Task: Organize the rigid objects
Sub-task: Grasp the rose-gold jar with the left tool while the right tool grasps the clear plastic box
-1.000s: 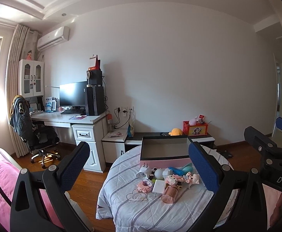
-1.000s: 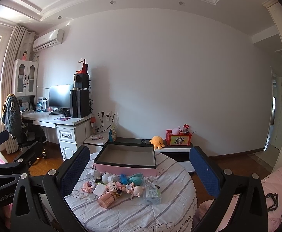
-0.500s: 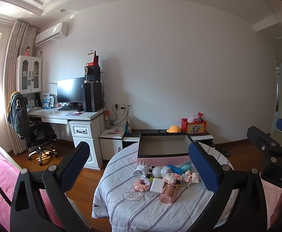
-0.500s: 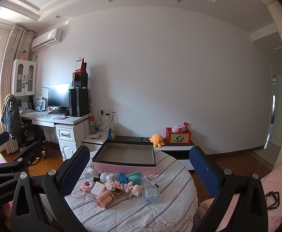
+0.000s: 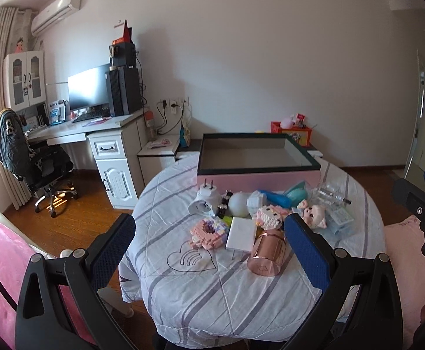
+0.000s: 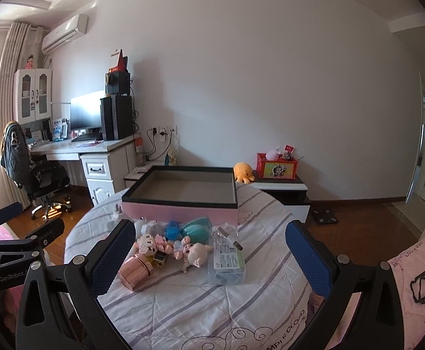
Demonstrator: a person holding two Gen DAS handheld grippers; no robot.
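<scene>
table [image 5: 200,291]: round, striped cloth
box [image 5: 256,175]: 12 o'clock, empty
toy pile [image 5: 270,213]: centre
left gripper [image 5: 209,245]: wide open, nothing held
right gripper [image 6: 209,250]: wide open, nothing held

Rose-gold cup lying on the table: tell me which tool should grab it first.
Probably left. The left tool is open with the rose-gold cup just ahead, near its right finger. From the right tool, also open, the cup lies off to the left edge, behind its left finger.
</scene>
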